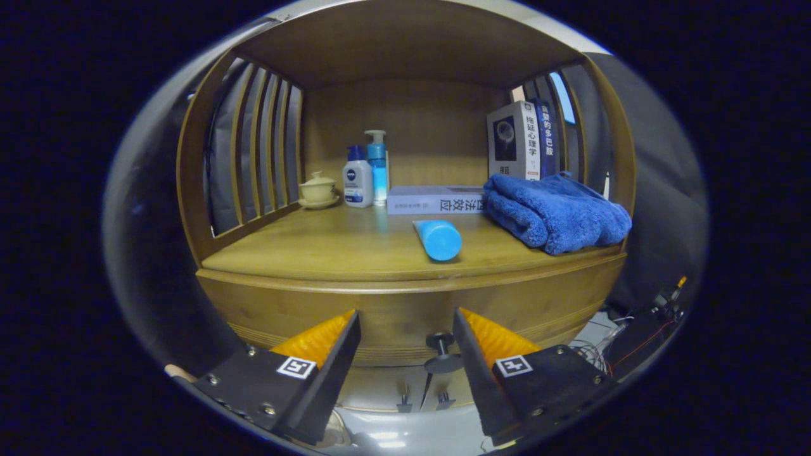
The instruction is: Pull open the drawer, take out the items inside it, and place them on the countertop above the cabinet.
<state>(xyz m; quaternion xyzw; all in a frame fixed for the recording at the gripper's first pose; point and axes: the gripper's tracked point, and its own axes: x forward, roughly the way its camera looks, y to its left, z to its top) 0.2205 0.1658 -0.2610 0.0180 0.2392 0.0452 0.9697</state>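
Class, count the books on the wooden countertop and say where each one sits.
3. One book lies flat between the pump bottles and the blue towel. Two books stand upright behind the towel: a grey one and a dark blue one. More could be hidden.

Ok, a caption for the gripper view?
Open gripper faces the closed drawer's knob, below a countertop holding a blue towel.

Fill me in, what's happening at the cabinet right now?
A person holds the gripper open in front of the wooden cabinet, its fingers either side of the dark drawer knob, touching nothing. On the countertop lie a blue tube and blue towel; bottles, a lidded cup and books sit behind.
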